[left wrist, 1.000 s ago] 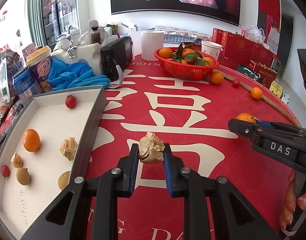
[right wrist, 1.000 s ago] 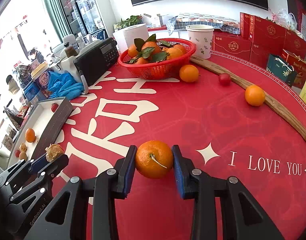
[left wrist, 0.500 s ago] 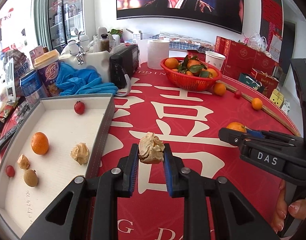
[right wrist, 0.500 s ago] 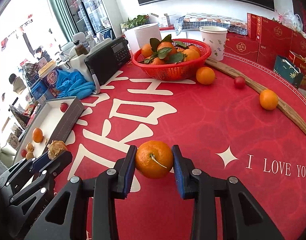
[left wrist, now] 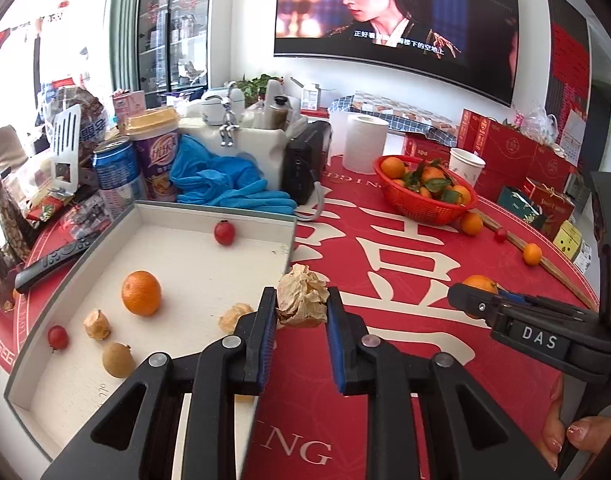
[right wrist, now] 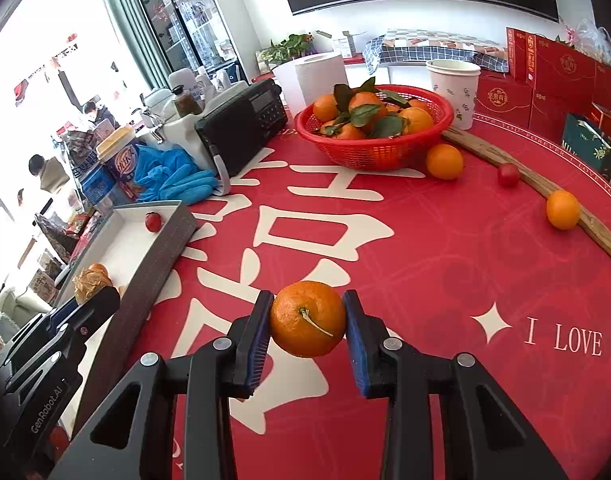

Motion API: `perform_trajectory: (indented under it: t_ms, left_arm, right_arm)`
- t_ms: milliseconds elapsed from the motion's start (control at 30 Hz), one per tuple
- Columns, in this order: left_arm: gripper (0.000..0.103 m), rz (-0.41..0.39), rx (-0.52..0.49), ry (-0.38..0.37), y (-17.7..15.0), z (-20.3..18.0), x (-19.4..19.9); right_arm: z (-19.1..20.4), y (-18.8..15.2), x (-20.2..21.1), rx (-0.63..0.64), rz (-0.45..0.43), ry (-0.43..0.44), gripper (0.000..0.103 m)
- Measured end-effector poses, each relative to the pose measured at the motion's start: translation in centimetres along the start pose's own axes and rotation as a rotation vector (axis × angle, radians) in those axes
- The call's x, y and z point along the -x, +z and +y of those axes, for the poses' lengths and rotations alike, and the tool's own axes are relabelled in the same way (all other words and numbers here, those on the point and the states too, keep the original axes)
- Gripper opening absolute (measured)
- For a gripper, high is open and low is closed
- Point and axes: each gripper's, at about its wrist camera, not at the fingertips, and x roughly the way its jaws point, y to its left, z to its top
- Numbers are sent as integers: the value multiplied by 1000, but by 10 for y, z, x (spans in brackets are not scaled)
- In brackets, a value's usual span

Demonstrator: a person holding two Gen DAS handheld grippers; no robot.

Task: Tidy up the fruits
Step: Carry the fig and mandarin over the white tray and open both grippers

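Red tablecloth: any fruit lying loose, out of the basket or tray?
Yes. Two oranges and a small red fruit lie loose on the cloth beside the red basket and wooden stick, not yet in the tray.

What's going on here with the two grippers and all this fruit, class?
A person is sorting fruit with a hand-held gripper in each hand. The left gripper is clamped on a papery husked fruit at the right wall of the white tray. The right gripper holds an orange above the red tablecloth. The tray already holds an orange, cherry tomatoes and several husked fruits. More fruit lies loose near the red basket.
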Motion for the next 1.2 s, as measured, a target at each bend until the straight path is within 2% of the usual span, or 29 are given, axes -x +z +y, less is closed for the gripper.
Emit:
perform_trajectory:
  t_ms: [333,733,1200]
  left_arm:
    - [26,-14,91,89,2,46,2]
    - [26,28,182,118,-6,89,2]
    - [26,55,259,130,-12,123,3]
  right_arm:
    - [62,1,-5,100,-15,78,36]
    - [116,12,-30,122,32,153,36]
    - [170,12,-57,213,93,148,36]
